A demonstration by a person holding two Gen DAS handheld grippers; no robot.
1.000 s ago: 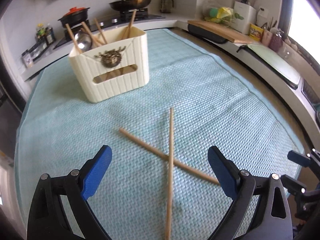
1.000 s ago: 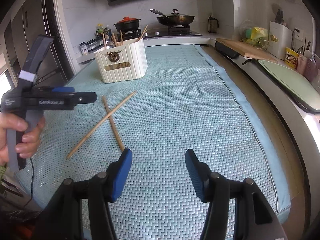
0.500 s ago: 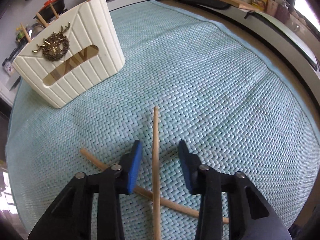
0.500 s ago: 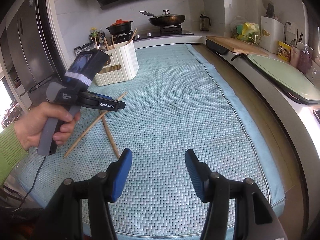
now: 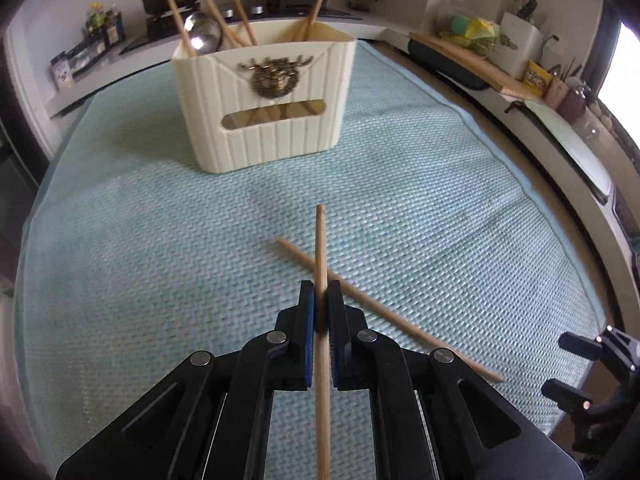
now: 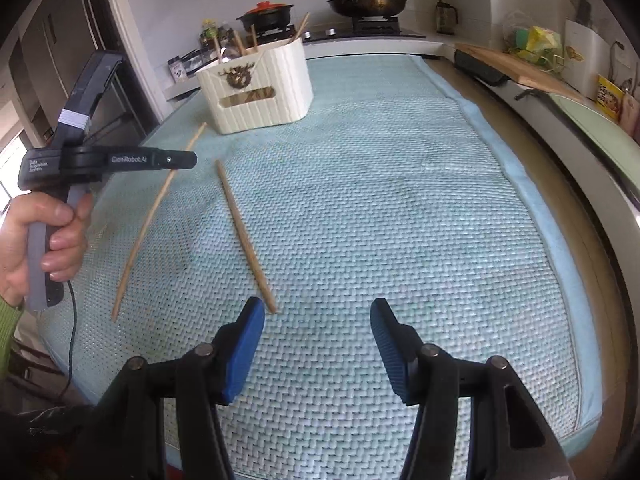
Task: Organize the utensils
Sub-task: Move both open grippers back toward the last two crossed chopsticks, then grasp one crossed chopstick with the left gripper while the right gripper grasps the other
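Observation:
My left gripper (image 5: 320,300) is shut on a wooden chopstick (image 5: 320,248) and holds it lifted off the mat, tip toward the cream utensil holder (image 5: 268,108). The same gripper (image 6: 188,159) and chopstick (image 6: 152,216) show at the left of the right wrist view. A second chopstick (image 5: 384,312) lies flat on the teal mat below it, also seen in the right wrist view (image 6: 244,236). The holder (image 6: 256,88) has several chopsticks and a metal spoon (image 5: 204,34) in it. My right gripper (image 6: 316,320) is open and empty above the mat's near part.
The teal mat (image 6: 400,200) covers the counter. Behind it are a stove with a black pot (image 6: 266,16) and a pan (image 6: 366,2). A wooden cutting board (image 6: 516,64) and jars stand along the right edge.
My left gripper has shut on the chopstick and lifted it off the mat. It has drawn back and levelled. The right gripper has stayed open and moved little.

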